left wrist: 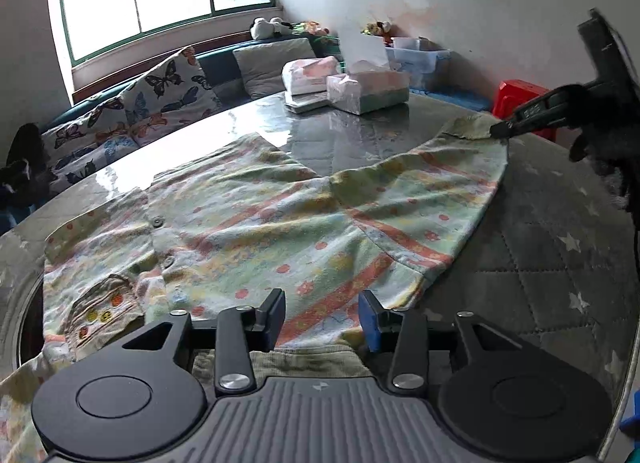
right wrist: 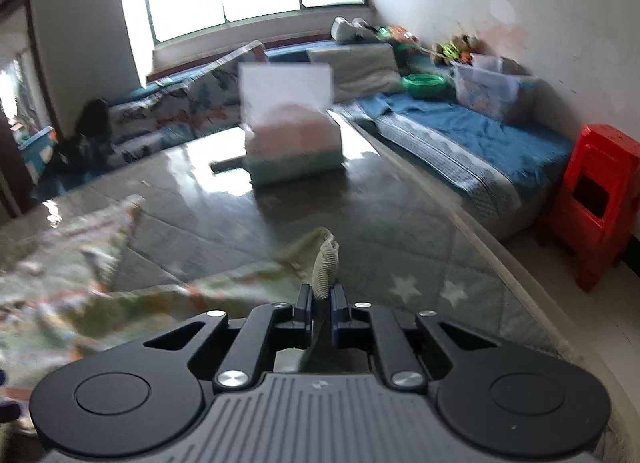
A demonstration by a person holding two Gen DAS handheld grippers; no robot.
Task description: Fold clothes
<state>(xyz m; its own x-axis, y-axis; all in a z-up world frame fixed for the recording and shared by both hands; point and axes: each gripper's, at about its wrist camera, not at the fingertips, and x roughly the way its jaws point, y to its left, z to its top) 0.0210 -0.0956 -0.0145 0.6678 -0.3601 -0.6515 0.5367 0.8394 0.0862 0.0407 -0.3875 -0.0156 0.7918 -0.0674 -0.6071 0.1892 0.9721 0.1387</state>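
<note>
A green patterned child's shirt [left wrist: 280,223] lies spread across the glossy bench [left wrist: 352,131] — one sleeve drawn out to the right. The right gripper [right wrist: 320,299] has its fingers pinched tight on that sleeve's ribbed cuff [right wrist: 326,263]. The left gripper [left wrist: 322,317] hovers over the near hem, fingers wide apart, holding nothing.

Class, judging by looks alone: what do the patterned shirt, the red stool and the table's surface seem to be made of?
Patterned shirt: soft woven or knit cloth, likely cotton; matte, creased, with a ribbed cuff.
Red stool: probably moulded plastic; uniform colour, slight sheen, moulded cut-outs.
Table: glossy clear sheet, glass or plastic, mirroring the window, over quilted star-print fabric.
</note>
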